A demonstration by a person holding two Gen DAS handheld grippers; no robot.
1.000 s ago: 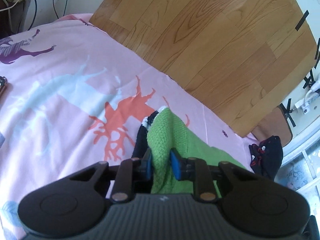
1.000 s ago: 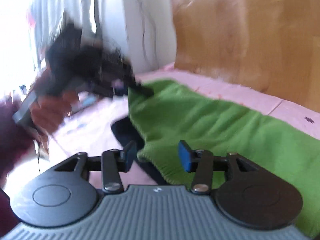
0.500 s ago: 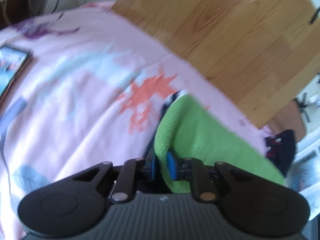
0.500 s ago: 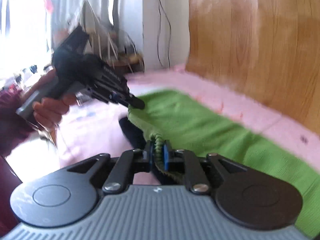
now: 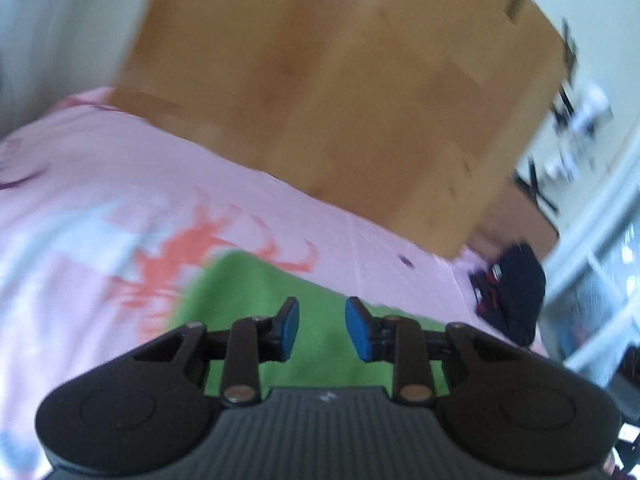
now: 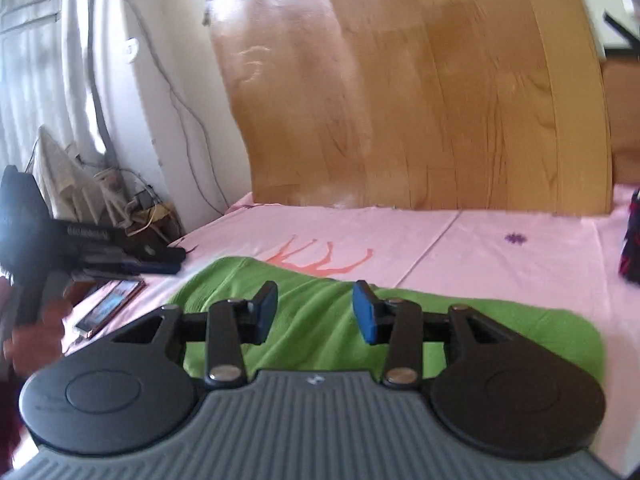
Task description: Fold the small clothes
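A green knit garment (image 6: pixel 312 304) lies flat on the pink printed bed sheet (image 6: pixel 500 264); it also shows in the left wrist view (image 5: pixel 248 288). My right gripper (image 6: pixel 316 312) is open and empty just above the green garment. My left gripper (image 5: pixel 322 330) is open and empty above the garment's near part. In the right wrist view the left gripper (image 6: pixel 120 254) appears at the far left, held in a hand, beside the garment's left end.
A wooden board (image 6: pixel 420 100) leans behind the bed. A dark garment with red marks (image 5: pixel 512 292) lies at the sheet's right end. A phone (image 6: pixel 108 308) lies on the sheet at the left. Cables and clutter (image 6: pixel 120 196) sit by the wall.
Both grippers were shut on the green garment's lifted edge half a second ago. Both have now opened and let go, and the garment lies flat, covering the dark cloth underneath.
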